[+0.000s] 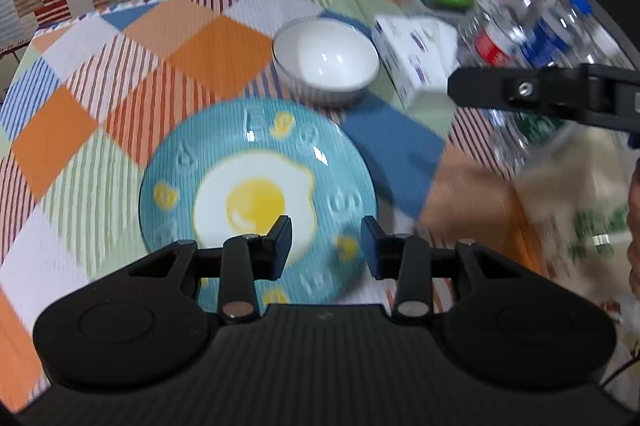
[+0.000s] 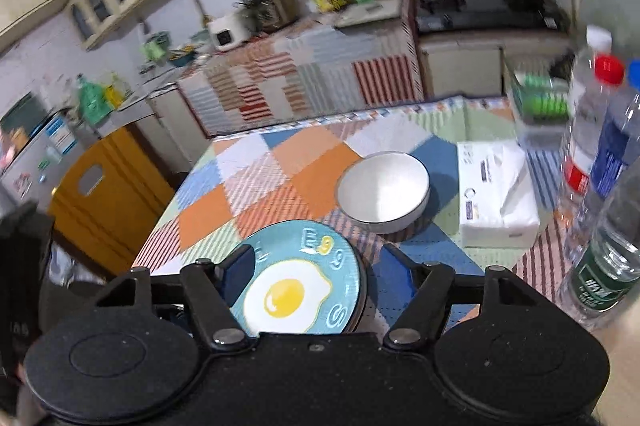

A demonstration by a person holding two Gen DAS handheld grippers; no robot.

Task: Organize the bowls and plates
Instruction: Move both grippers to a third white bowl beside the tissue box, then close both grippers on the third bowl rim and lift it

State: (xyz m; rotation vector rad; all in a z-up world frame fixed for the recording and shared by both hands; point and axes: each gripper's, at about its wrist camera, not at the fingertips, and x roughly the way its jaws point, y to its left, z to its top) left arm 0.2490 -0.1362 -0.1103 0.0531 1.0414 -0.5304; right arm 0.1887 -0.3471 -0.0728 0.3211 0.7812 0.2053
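With both sets of fingers apart and holding nothing, left gripper and right gripper hover over the blue egg plate on the desk — white bowl just beyond — approaching to grasp; next, probably straddle a rim.

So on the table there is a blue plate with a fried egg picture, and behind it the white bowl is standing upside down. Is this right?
Not quite: the white bowl stands upright, its open mouth facing up, as the left wrist view shows with its shiny inside visible. The rest holds: the blue plate with the fried egg picture lies on the table, and the bowl is behind it.
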